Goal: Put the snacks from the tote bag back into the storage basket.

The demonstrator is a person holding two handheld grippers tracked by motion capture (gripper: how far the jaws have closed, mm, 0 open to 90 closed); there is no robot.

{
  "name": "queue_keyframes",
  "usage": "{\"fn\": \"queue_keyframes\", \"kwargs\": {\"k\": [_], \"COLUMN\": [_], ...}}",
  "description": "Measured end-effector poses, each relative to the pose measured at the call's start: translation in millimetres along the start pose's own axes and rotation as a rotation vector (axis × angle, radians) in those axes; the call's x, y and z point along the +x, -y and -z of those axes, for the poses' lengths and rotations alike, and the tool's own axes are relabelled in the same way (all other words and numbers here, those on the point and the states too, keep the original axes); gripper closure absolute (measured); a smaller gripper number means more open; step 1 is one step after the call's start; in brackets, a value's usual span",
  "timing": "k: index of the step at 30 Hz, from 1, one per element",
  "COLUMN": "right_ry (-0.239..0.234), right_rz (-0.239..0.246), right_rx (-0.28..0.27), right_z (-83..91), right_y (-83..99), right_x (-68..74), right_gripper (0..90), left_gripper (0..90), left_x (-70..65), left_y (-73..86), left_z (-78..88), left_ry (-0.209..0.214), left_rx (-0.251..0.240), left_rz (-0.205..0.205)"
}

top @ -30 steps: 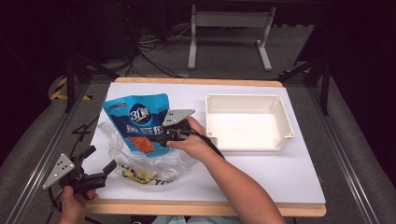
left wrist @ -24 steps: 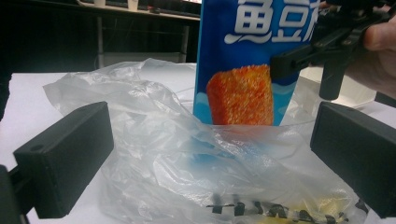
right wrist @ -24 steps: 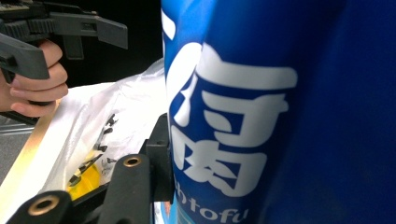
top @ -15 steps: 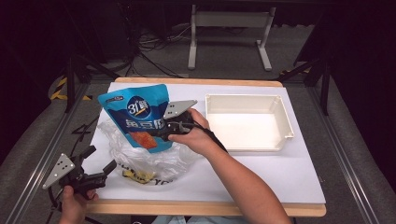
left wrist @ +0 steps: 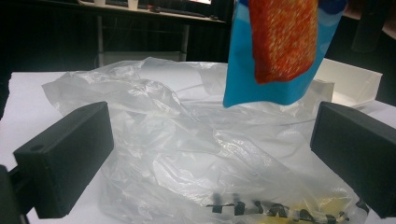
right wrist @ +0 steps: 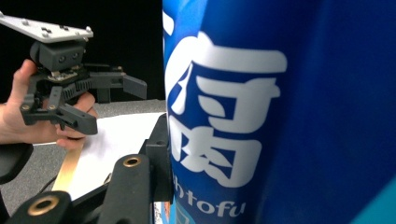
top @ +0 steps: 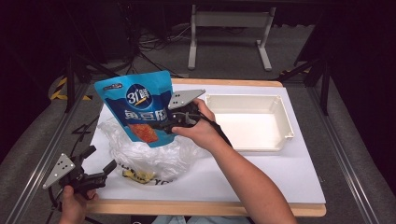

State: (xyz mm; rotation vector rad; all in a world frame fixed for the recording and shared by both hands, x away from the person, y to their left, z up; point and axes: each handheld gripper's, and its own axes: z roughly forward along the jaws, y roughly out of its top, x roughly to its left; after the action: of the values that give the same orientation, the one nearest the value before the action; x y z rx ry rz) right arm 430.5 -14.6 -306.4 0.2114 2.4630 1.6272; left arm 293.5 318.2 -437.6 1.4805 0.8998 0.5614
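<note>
I had the right gripper [top: 172,122] clamped on the blue pouch [top: 137,107], hanging above the plastic bag [top: 149,154], the tray [top: 287,122] at three o'clock, left gripper [top: 100,161] wide; an edge grip might slip.

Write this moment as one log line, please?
right gripper: shut on blue pouch, lifted over plastic bag | left gripper: open | white tray: empty

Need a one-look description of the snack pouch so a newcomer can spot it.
Start at the white table and go left of the empty white tray to the crumpled clear plastic bag. Held upright above it, clamped by the right gripper, is the snack pouch: the one bright blue item, with white characters and an orange picture.
</note>
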Motion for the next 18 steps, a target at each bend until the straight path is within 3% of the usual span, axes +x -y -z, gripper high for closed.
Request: {"fn": "queue_keyframes", "kwargs": {"k": [11,18], "right_ry": [0.003,-0.004], "right_rz": [0.013,-0.006], "right_rx": [-0.022,-0.024], "right_z": [16.9,32.4], "right_y": [-15.9,-19.7], "right_x": [1.0,-4.1], "right_gripper": [54.7,54.8], "left_gripper": [0.2,0.2], "left_x": [0.1,0.2], "left_y": [0.1,0.2], "left_z": [-0.1,0.0], "left_ry": [-0.001,-0.002], "left_rx": [0.000,0.000], "left_rz": [0.000,0.002]}}
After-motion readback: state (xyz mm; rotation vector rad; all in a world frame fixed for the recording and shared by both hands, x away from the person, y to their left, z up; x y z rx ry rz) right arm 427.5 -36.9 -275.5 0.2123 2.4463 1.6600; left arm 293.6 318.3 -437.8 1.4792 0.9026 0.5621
